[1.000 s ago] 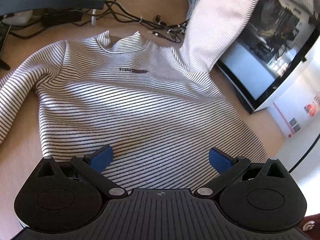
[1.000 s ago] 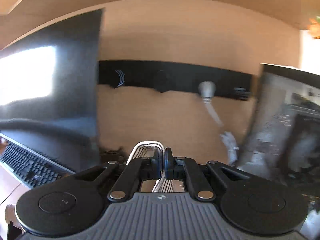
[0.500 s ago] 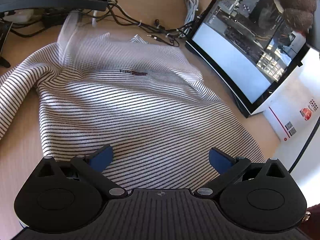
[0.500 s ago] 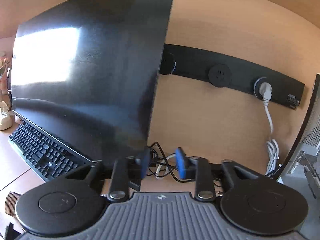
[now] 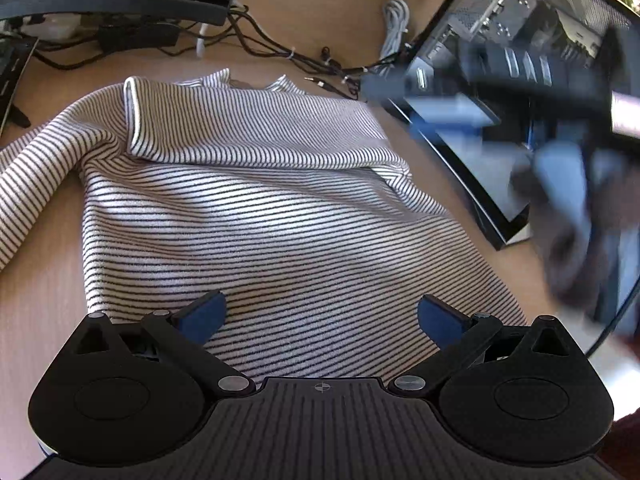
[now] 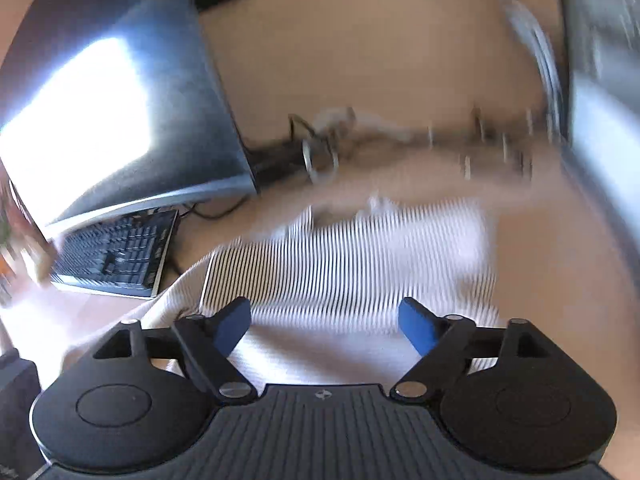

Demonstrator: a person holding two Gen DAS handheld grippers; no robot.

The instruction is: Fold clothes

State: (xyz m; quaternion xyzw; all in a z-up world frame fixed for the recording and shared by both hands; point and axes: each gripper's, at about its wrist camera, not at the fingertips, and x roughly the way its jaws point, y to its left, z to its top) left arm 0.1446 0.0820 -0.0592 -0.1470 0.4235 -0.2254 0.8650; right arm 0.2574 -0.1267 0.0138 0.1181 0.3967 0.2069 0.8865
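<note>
Shirt [image 5: 280,216] flat under left gripper [image 5: 322,320], spread | right gripper [image 6: 324,324] spread above it

A wooden desk [image 5: 40,300] carries a striped sweater [image 5: 280,220], tangled cables [image 5: 280,52] and apparently a keyboard [image 6: 116,252].

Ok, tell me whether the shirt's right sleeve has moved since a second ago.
Yes. The sleeve was held up beside the PC case; it now lies folded across the shirt's chest.

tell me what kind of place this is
Most likely a home or office computer desk: a keyboard under a dark monitor, tangled cables on the wooden top, and an open computer case beside the striped shirt.
</note>
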